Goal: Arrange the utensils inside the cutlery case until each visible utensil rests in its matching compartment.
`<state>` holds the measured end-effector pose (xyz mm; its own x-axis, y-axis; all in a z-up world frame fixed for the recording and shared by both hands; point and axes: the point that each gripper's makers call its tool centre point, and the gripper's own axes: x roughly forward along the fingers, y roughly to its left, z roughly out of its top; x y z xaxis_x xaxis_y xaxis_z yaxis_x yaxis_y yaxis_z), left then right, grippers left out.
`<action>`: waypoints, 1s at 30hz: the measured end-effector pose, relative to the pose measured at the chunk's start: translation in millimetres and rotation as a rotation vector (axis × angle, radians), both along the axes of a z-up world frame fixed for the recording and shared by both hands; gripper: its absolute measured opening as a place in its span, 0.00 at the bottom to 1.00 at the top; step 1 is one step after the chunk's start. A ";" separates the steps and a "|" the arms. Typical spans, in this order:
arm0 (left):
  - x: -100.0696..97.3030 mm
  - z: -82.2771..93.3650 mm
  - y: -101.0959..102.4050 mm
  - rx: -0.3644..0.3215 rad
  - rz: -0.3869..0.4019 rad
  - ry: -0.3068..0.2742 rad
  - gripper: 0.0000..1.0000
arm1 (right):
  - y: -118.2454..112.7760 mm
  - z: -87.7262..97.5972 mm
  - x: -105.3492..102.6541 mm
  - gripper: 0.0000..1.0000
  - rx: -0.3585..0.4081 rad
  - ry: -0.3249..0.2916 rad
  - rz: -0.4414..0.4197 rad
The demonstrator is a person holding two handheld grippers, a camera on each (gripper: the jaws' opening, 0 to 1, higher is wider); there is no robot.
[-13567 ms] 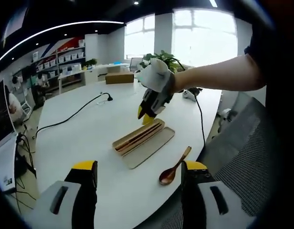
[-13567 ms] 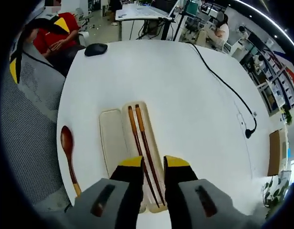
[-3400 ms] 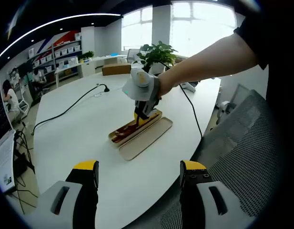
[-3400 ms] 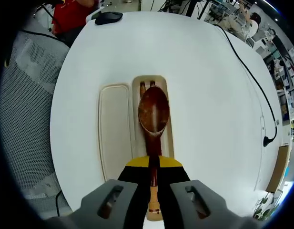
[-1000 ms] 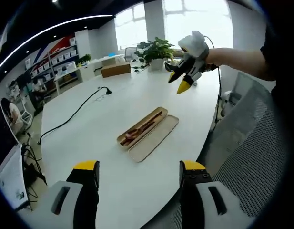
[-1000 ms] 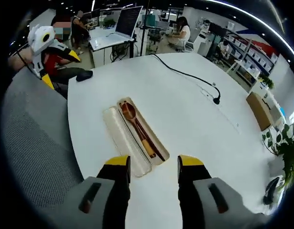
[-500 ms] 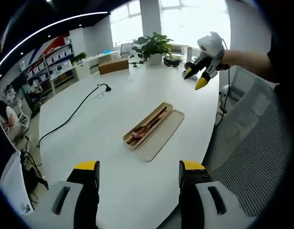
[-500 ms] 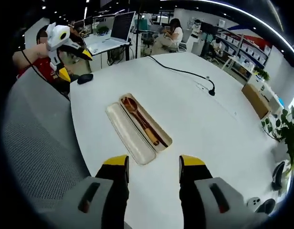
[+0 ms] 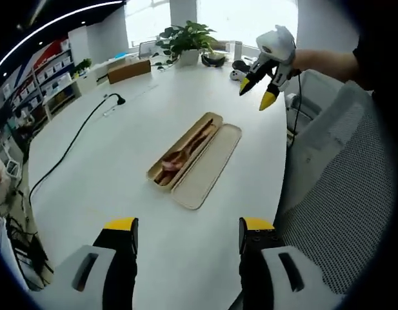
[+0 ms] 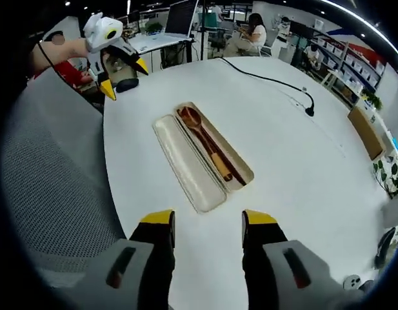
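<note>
Lying on the white table (image 10: 295,161), cutlery case (image 10: 215,152) runs lengthwise away from right gripper (image 10: 202,226) | spoon (image 10: 205,139) inside, bowl at far end, beside lid (image 10: 186,165) | left gripper (image 9: 187,227) spread, empty | right gripper spread, empty

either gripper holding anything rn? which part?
Nothing held. Left gripper and right gripper are both open and empty, off the table. The spoon lies in the case.
</note>
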<state>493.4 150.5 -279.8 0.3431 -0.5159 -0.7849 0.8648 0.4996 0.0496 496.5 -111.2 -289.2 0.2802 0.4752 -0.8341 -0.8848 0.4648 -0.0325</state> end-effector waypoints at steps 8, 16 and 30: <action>-1.1 -32.4 -15.2 0.035 -0.101 0.052 0.64 | 6.2 -30.9 9.1 0.40 -0.020 0.032 0.062; 6.9 -63.3 -21.3 0.077 -0.155 0.091 0.64 | 8.9 -52.3 27.5 0.40 -0.039 0.051 0.080; 22.4 -75.8 -51.1 -0.007 -0.167 0.088 0.55 | 12.7 -70.7 25.2 0.42 -0.102 0.058 0.179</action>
<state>515.8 99.4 -355.6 0.1827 -0.5658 -0.8041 0.9366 0.3490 -0.0327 521.7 -98.4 -360.0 0.1486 0.4251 -0.8929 -0.9549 0.2965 -0.0178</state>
